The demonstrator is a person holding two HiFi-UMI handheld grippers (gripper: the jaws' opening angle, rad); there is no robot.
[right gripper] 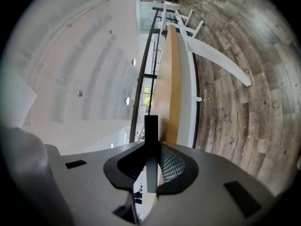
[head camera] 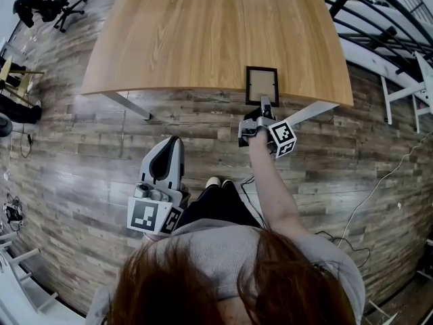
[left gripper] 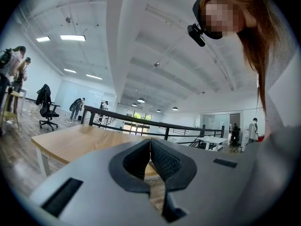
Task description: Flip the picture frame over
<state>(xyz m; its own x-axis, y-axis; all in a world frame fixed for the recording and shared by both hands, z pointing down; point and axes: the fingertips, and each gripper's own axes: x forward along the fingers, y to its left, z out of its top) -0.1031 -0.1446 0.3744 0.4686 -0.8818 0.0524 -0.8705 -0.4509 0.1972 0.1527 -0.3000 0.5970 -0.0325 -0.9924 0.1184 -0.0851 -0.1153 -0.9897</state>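
Observation:
A small black picture frame (head camera: pixel 261 85) lies flat at the near edge of the wooden table (head camera: pixel 203 32), its pale panel facing up. My right gripper (head camera: pixel 265 103) reaches to the frame's near edge and is shut on it. In the right gripper view the frame's black edge (right gripper: pixel 151 135) stands edge-on between the pads, rolled sideways against the table edge (right gripper: pixel 170 93). My left gripper (head camera: pixel 166 160) hangs low over the floor, well short of the table. Its jaws (left gripper: pixel 150 155) are shut with nothing between them.
White table legs (head camera: pixel 128 105) slant down under the near edge. A black office chair (head camera: pixel 47 2) stands at the far left, with black railings (head camera: pixel 379 12) and a white rack (head camera: pixel 406 90) at the right. Cables (head camera: pixel 379 181) trail over the wood-plank floor. Several people (left gripper: pixel 14 65) stand far off.

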